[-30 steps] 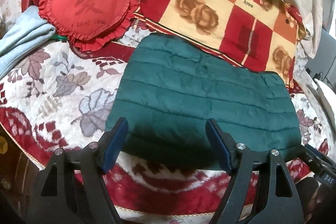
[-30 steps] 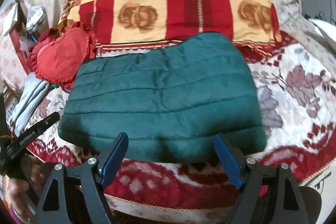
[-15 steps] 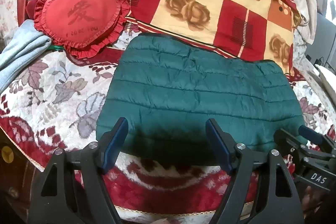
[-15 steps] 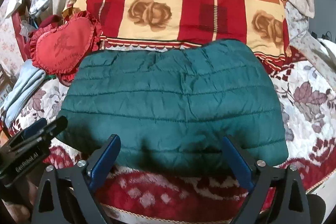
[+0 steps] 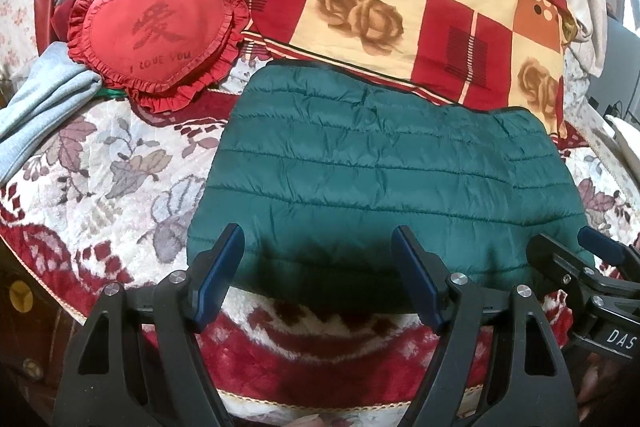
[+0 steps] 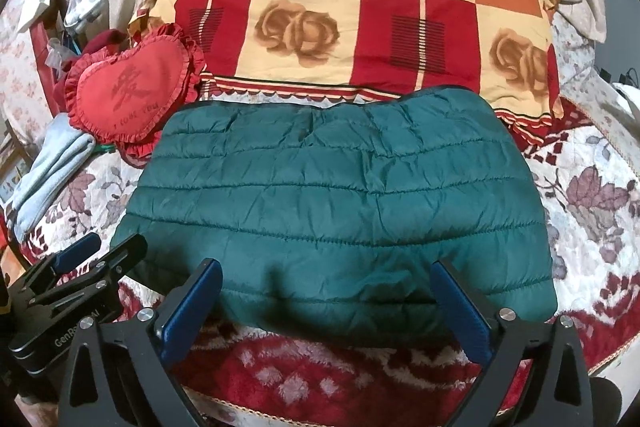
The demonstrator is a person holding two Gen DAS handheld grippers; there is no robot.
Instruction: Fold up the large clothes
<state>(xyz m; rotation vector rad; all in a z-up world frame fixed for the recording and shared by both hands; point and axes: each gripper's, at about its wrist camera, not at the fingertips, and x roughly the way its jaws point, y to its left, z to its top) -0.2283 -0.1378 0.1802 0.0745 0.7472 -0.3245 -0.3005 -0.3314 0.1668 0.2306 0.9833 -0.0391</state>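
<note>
Folded green quilted jacket [image 6: 336, 203]: 1 | grippers: 2, left [image 5: 318, 277], right [image 6: 328, 301] | behind jacket: checked rose quilt [image 6: 344, 27]: 1, red heart cushion [image 6: 132, 95]: 1

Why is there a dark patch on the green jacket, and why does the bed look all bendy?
Left wrist view: the hand-held gripper throws a shadow on the near edge of the green jacket. Right wrist view: the same kind of shadow darkens the jacket's near edge. In both, the fisheye lens curves the floral blanket and blacks out the corners.
</note>
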